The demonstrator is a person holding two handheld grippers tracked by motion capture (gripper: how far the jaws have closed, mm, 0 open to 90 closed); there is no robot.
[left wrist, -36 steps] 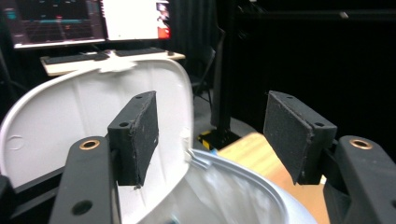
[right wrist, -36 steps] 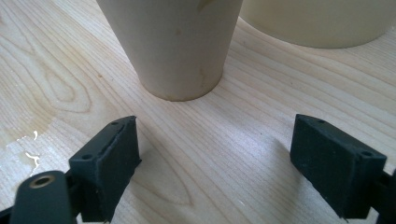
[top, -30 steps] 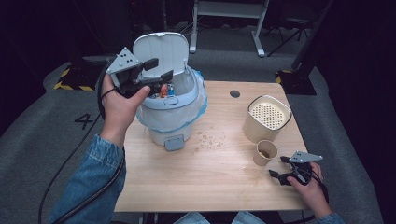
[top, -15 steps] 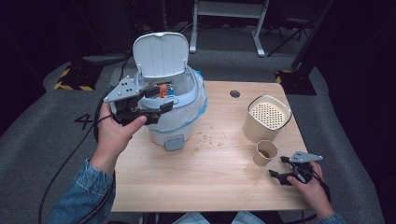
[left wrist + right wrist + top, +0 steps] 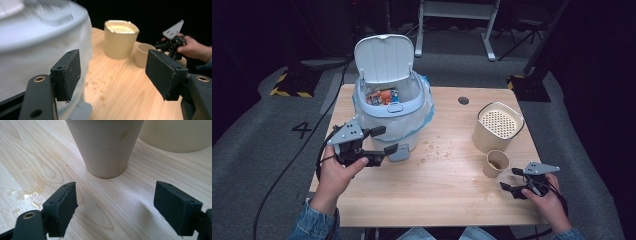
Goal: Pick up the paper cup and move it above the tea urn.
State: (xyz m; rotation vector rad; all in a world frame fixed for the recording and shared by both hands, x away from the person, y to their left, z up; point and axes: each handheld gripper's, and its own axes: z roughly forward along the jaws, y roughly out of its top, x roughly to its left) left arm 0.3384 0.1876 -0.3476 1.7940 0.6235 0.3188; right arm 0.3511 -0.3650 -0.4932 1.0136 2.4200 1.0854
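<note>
The right gripper (image 5: 516, 181) sits near the front right corner of the table (image 5: 452, 200), jaws apart with nothing between them, having just narrowed a bit, aimed at the small paper cup (image 5: 496, 163) standing just ahead of it. I'd say the cup is the next pick. To do it well, slide forward level so the pads (image 5: 62, 207) straddle the lower half of the cup, then squeeze gently; it's thin and would crumple or tip.

The left gripper (image 5: 384, 141) hangs by the front of the lidded trash bin (image 5: 392, 107), jaws just opened wider and empty.

Count: one bin with its lid up, one beige perforated-top container (image 5: 498, 126), one cup, a scatter of droplets (image 5: 436, 149) mid-table.
</note>
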